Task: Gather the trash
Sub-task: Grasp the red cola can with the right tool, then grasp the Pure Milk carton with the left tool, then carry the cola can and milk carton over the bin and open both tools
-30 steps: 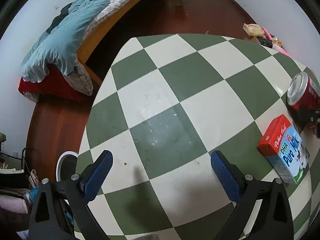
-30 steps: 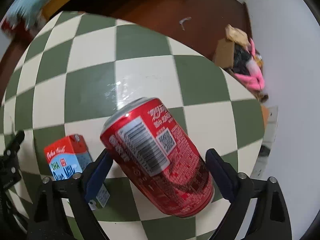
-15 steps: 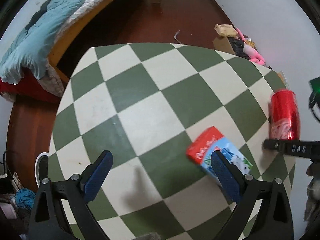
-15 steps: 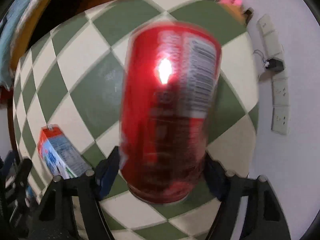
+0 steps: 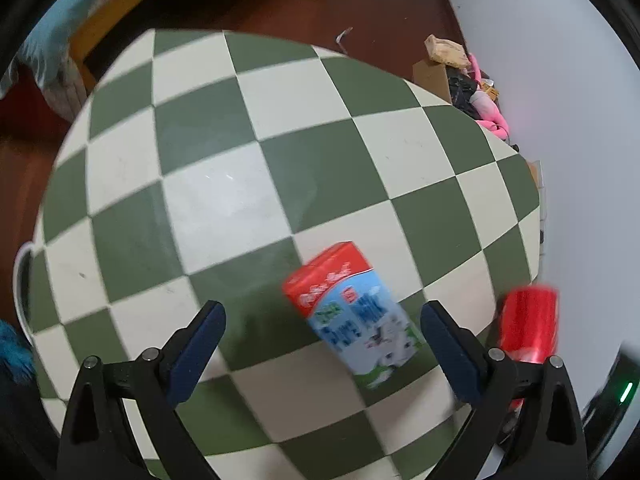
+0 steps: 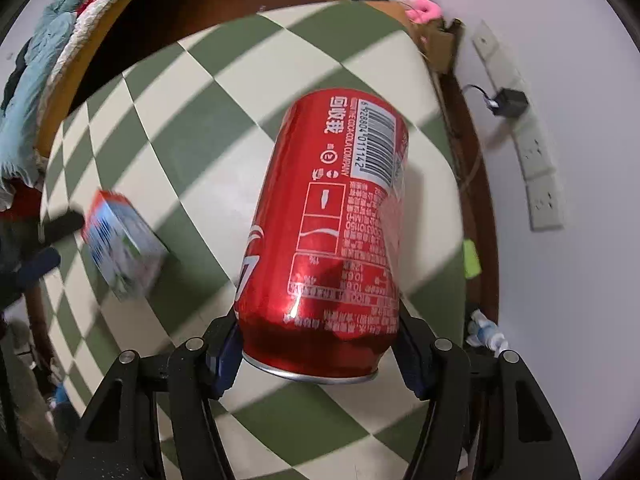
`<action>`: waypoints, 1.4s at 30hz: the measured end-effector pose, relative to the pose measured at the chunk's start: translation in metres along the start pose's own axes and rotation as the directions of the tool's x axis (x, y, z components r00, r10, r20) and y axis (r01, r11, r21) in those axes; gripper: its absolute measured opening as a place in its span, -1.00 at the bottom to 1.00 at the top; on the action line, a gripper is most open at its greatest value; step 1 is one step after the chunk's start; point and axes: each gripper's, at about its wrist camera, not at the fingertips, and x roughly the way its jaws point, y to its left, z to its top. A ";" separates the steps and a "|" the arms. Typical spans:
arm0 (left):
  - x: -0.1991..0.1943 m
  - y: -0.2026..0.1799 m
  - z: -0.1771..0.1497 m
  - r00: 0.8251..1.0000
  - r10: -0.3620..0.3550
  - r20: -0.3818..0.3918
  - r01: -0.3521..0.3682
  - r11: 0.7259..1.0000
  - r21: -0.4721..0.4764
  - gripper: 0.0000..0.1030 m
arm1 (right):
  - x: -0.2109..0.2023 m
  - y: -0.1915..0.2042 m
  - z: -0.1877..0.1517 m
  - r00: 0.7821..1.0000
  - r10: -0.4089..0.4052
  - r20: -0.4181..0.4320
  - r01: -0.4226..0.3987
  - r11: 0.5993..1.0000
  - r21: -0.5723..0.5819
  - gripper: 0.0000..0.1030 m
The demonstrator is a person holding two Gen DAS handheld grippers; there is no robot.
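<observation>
The right gripper (image 6: 318, 354) is pinching the red can (image 6: 328, 232) near its bottom rim, the jaws pressing in from both sides, and the can is hanging tilted above the checkered table (image 6: 224, 80). So one piece of trash is already in hand, though not yet dropped anywhere; I cannot tell for certain where the bin is. The milk carton (image 5: 354, 314) is still lying on the table, untouched, so that pickup is left to do.

The left gripper (image 5: 322, 354) is hovering spread wide and holding nothing, with the carton sitting ahead of it at about one o'clock, nearer its right finger than its left. In that view the can is showing at three o'clock, just beyond the right finger.

The table is offering plenty of bare surface from nine through twelve o'clock of the carton. Its far edge is curving round at twelve o'clock, with dark floor and a bed (image 6: 44, 76) beyond. The wall (image 5: 568, 160) is standing close along the three o'clock side, so swinging room there looks tight, especially with the right gripper occupying it.
</observation>
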 end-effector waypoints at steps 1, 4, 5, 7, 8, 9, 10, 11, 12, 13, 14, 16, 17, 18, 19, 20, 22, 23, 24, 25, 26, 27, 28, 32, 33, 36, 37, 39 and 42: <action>0.004 -0.003 0.001 1.000 0.003 -0.005 -0.003 1.000 -0.013 0.93 | 0.002 -0.004 -0.006 1.000 -0.006 0.004 0.006 1.000 0.006 0.28; 0.021 -0.013 0.002 0.999 0.033 -0.035 -0.034 0.999 -0.024 0.83 | 0.006 -0.010 -0.016 1.000 0.002 0.012 -0.002 0.998 0.056 0.30; 0.025 -0.015 0.001 0.998 0.042 -0.043 -0.043 0.999 -0.021 0.50 | 0.009 -0.011 -0.016 1.000 0.002 0.001 -0.002 0.997 0.071 0.33; 0.026 -0.019 0.000 0.998 0.060 -0.035 -0.060 0.998 -0.002 0.35 | 0.010 -0.013 -0.020 1.000 0.018 -0.021 -0.016 0.995 0.096 0.70; 0.024 -0.021 -0.002 0.998 0.064 -0.018 -0.063 0.998 0.018 0.32 | 0.009 -0.014 -0.022 1.000 0.023 -0.017 -0.022 0.995 0.097 0.71; 0.022 -0.022 -0.004 0.998 0.067 -0.002 -0.066 0.997 0.042 0.28 | 0.008 -0.016 -0.022 1.000 0.027 -0.010 -0.026 0.995 0.100 0.71; 0.019 -0.025 -0.008 0.997 0.071 0.013 -0.072 0.994 0.086 0.26 | 0.004 -0.018 -0.023 0.999 0.033 -0.001 -0.033 0.994 0.109 0.71; 0.017 -0.026 -0.011 0.996 0.081 0.028 -0.083 0.989 0.122 0.23 | 0.001 -0.020 -0.022 0.999 0.047 0.011 -0.048 0.991 0.123 0.71; 0.013 -0.028 -0.016 0.995 0.089 0.047 -0.096 0.979 0.178 0.20 | -0.002 -0.023 -0.022 0.998 0.059 0.026 -0.062 0.989 0.138 0.71; 0.010 -0.028 -0.019 0.994 0.096 0.059 -0.107 0.970 0.221 0.19 | -0.004 -0.024 -0.022 0.997 0.065 0.037 -0.070 0.987 0.148 0.71; 0.007 -0.027 -0.025 0.991 0.106 0.077 -0.123 0.956 0.268 0.19 | -0.006 -0.026 -0.019 0.997 0.064 0.052 -0.071 0.984 0.163 0.71; 0.005 -0.024 -0.033 0.992 0.103 0.078 -0.123 0.933 0.339 0.19 | -0.005 -0.028 -0.012 0.996 0.067 0.067 -0.078 0.981 0.177 0.71; 0.005 -0.021 -0.035 0.993 0.098 0.072 -0.117 0.929 0.351 0.20 | -0.004 -0.026 -0.008 0.996 0.060 0.069 -0.072 0.980 0.184 0.71; 0.007 -0.019 -0.035 0.993 0.096 0.068 -0.114 0.929 0.353 0.23 | -0.001 -0.026 -0.004 0.996 0.056 0.075 -0.070 0.978 0.194 0.71; 0.010 -0.017 -0.033 0.993 0.100 0.056 -0.113 0.932 0.344 0.23 | 0.001 -0.026 -0.001 0.995 0.054 0.079 -0.069 0.977 0.204 0.70; 0.013 -0.016 -0.031 0.994 0.099 0.046 -0.109 0.936 0.336 0.23 | 0.006 -0.025 0.003 0.995 0.054 0.084 -0.071 0.974 0.216 0.63; 0.020 -0.016 -0.027 0.994 0.107 0.032 -0.111 0.942 0.316 0.21 | 0.009 -0.025 0.006 0.994 0.054 0.099 -0.075 0.971 0.226 0.36; 0.022 -0.017 -0.027 0.993 0.110 0.036 -0.116 0.942 0.316 0.18 | 0.010 -0.024 0.008 0.993 0.047 0.109 -0.071 0.971 0.229 0.35; 0.021 -0.018 -0.028 0.993 0.109 0.045 -0.118 0.940 0.319 0.14 | 0.010 -0.023 0.009 0.992 0.043 0.117 -0.069 0.971 0.229 0.35; 0.021 -0.021 -0.028 0.993 0.107 0.053 -0.118 0.937 0.330 0.12 | 0.010 -0.022 0.009 0.992 0.042 0.117 -0.068 0.972 0.226 0.35; 0.019 -0.023 -0.030 0.992 0.107 0.064 -0.122 0.933 0.339 -0.02 | 0.009 -0.021 0.009 0.992 0.037 0.119 -0.064 0.972 0.227 0.33; 0.015 -0.024 -0.033 0.992 0.100 0.076 -0.121 0.930 0.348 -0.02 | 0.005 -0.018 0.008 0.991 0.036 0.129 -0.064 0.973 0.224 0.33; 0.008 -0.024 -0.035 0.992 0.090 0.090 -0.116 0.928 0.355 -0.03 | 0.004 -0.020 0.009 0.990 0.038 0.137 -0.068 0.973 0.220 0.33; -0.021 -0.018 -0.039 0.989 0.047 0.144 -0.097 0.927 0.363 -0.05 | -0.017 -0.011 0.000 0.982 0.051 0.181 -0.086 0.977 0.193 0.32; -0.030 -0.016 -0.041 0.986 0.037 0.162 -0.095 0.927 0.363 -0.05 | -0.024 -0.006 -0.004 0.980 0.049 0.194 -0.085 0.980 0.179 0.32; -0.060 -0.004 -0.044 0.976 0.001 0.219 -0.082 0.930 0.358 -0.05 | -0.044 0.007 -0.018 0.969 0.060 0.238 -0.096 0.986 0.139 0.32; -0.074 0.005 -0.047 0.971 -0.015 0.238 -0.073 0.932 0.356 -0.05 | -0.052 0.012 -0.024 0.965 0.070 0.253 -0.105 0.986 0.128 0.32; -0.096 0.021 -0.053 0.961 -0.032 0.274 -0.069 0.934 0.350 -0.05 | -0.069 0.029 -0.039 0.954 0.096 0.285 -0.127 0.987 0.093 0.32; -0.130 0.050 -0.060 0.944 -0.058 0.324 -0.056 0.942 0.332 -0.05 | -0.091 0.056 -0.061 0.939 0.129 0.320 -0.150 0.988 0.041 0.32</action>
